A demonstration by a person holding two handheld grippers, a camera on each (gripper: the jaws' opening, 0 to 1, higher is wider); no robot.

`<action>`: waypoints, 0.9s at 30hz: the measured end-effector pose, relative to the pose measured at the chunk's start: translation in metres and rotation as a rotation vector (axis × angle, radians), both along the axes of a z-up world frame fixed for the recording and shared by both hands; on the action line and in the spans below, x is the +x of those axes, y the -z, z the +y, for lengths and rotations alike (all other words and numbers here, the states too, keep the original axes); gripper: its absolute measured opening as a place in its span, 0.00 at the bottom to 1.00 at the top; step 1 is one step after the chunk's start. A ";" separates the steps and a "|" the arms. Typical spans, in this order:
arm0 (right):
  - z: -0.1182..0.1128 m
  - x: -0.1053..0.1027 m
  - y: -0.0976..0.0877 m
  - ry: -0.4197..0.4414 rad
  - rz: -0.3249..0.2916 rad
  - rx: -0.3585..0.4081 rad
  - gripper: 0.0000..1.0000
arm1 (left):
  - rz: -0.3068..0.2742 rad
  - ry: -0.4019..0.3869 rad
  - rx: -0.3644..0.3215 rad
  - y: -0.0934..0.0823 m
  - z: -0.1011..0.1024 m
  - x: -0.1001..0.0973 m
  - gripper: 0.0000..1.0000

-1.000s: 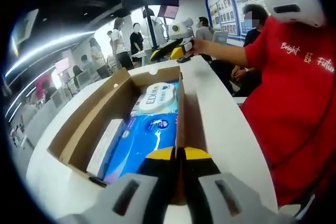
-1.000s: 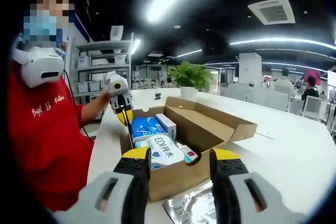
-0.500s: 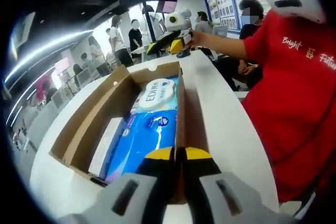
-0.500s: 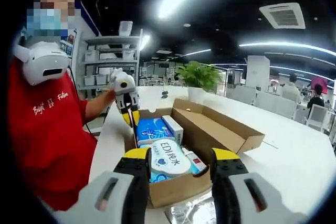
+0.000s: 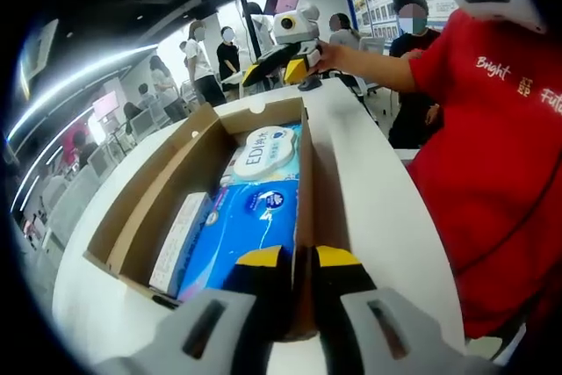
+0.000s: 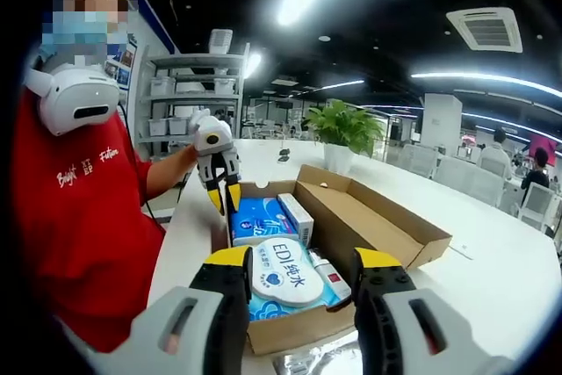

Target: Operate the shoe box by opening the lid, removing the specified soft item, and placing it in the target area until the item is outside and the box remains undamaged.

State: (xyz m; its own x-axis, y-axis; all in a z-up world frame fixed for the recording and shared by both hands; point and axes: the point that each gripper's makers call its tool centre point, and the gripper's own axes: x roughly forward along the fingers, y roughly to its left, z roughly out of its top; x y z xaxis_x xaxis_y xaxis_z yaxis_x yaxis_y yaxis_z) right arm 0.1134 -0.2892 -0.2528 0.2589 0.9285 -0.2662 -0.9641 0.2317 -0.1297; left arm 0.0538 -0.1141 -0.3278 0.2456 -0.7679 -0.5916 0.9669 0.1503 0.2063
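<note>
The shoe box (image 6: pixel 378 226) is plain brown cardboard. Inside lies a bright blue soft pack (image 5: pixel 241 234) with a white oval label (image 5: pixel 263 151) lettered in blue. Yellow tips cap the black-and-grey right gripper (image 6: pixel 299 263). The person's shirt (image 5: pixel 500 155) is red.

One shoe box (image 5: pixel 202 173) – two claws (image 5: pixel 299 256) (image 6: pixel 300 259)

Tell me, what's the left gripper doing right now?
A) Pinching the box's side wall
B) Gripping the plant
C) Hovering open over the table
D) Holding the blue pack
A: the left gripper has its jaws shut on the upright side wall of the box, beside the blue pack, which it does not hold.
</note>
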 end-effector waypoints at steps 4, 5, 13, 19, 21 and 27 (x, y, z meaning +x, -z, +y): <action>0.002 0.004 -0.005 -0.010 -0.011 -0.022 0.46 | 0.003 -0.012 0.006 0.001 0.000 0.001 0.14; 0.003 0.004 -0.005 -0.011 -0.011 -0.024 0.46 | 0.008 -0.013 0.004 0.001 0.000 0.000 0.15; 0.004 0.000 0.002 -0.034 -0.017 -0.075 0.46 | 0.009 -0.019 0.010 0.002 0.001 0.002 0.13; 0.010 -0.005 0.008 -0.056 -0.021 -0.103 0.46 | -0.032 -0.004 0.028 0.002 0.002 0.001 0.12; 0.014 -0.005 0.012 -0.069 -0.019 -0.123 0.46 | -0.053 0.005 0.030 0.002 0.003 0.001 0.12; 0.022 -0.006 0.024 -0.119 -0.025 -0.223 0.47 | -0.041 -0.038 0.048 0.000 0.008 0.002 0.14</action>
